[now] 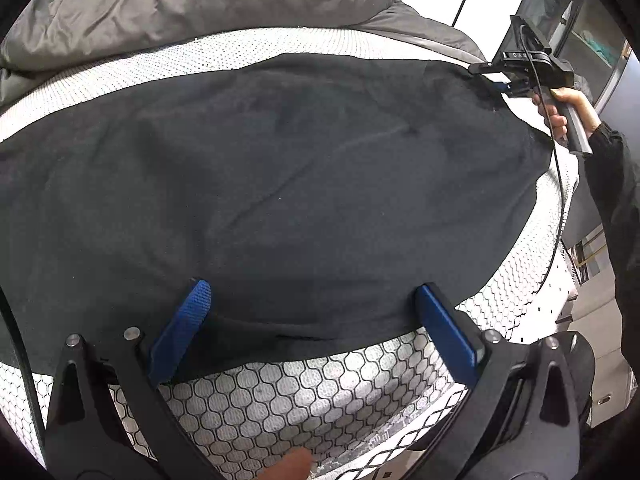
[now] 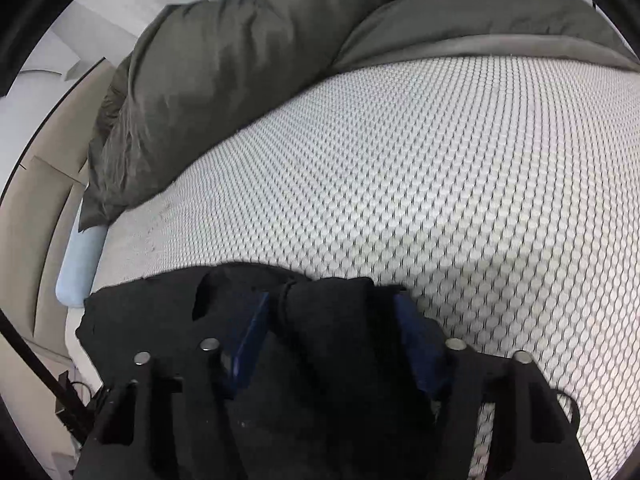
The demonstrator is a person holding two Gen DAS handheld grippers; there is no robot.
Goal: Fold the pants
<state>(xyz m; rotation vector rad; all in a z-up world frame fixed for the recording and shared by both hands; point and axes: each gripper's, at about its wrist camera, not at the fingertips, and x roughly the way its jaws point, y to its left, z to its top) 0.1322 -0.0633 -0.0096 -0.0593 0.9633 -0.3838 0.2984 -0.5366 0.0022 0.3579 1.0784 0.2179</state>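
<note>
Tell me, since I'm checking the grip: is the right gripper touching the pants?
Touching. In the right wrist view, a bunched fold of the pants sits between the right gripper's blue fingers, pressing against both.

mattress (image 2: 440, 168): white, honeycomb-quilted, under and ahead of the hand-held gripper | duvet (image 2: 224, 80): grey-green, crumpled, far ahead on the mattress | cabinet (image 1: 560, 20): glass-fronted, ahead right | pillow (image 2: 80, 264): pale blue, left

The pants (image 1: 280, 184) run off the left edge of the left wrist view, so their full length is unseen. In the right wrist view a bunched fold of cloth hides the inner faces of the right gripper (image 2: 332, 320) and its blurred blue pads (image 2: 248, 336); whether they press it cannot be told.
</note>
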